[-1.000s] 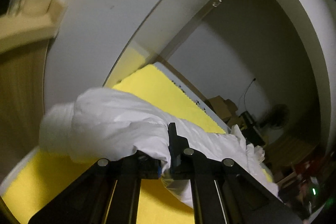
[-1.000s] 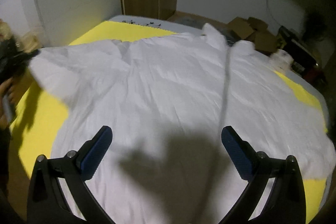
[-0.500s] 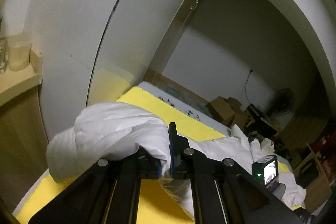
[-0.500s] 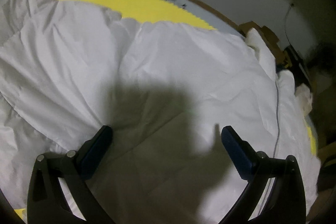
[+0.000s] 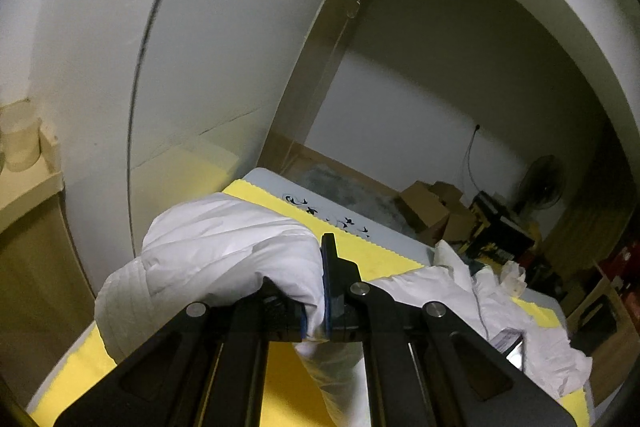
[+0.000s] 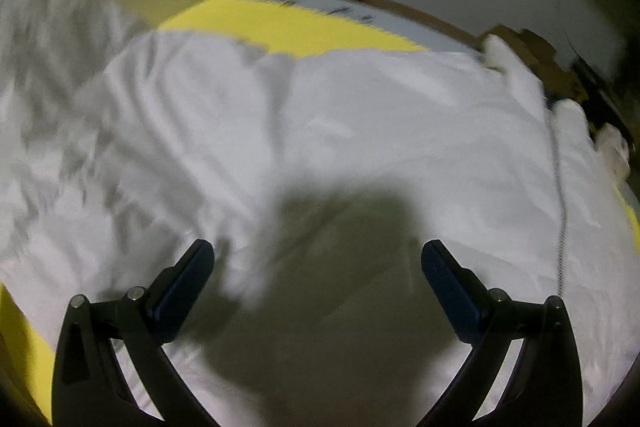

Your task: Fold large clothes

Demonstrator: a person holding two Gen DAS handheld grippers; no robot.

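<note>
Left claw (image 5: 316, 311) is clamped tight on a bunched fold of the white garment (image 6: 360, 131), lifting it above the yellow sheet (image 5: 280, 379). Right claw (image 6: 318, 271) hangs with its jaws wide apart over the garment spread across the bed, gripping nothing.

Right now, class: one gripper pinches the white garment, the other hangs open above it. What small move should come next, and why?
Probably carry the sleeve inward across the garment's body. The left gripper is shut on a bunched part of the white garment, lifted off the yellow sheet, while the right gripper hangs open above flat cloth, holding nothing.
</note>
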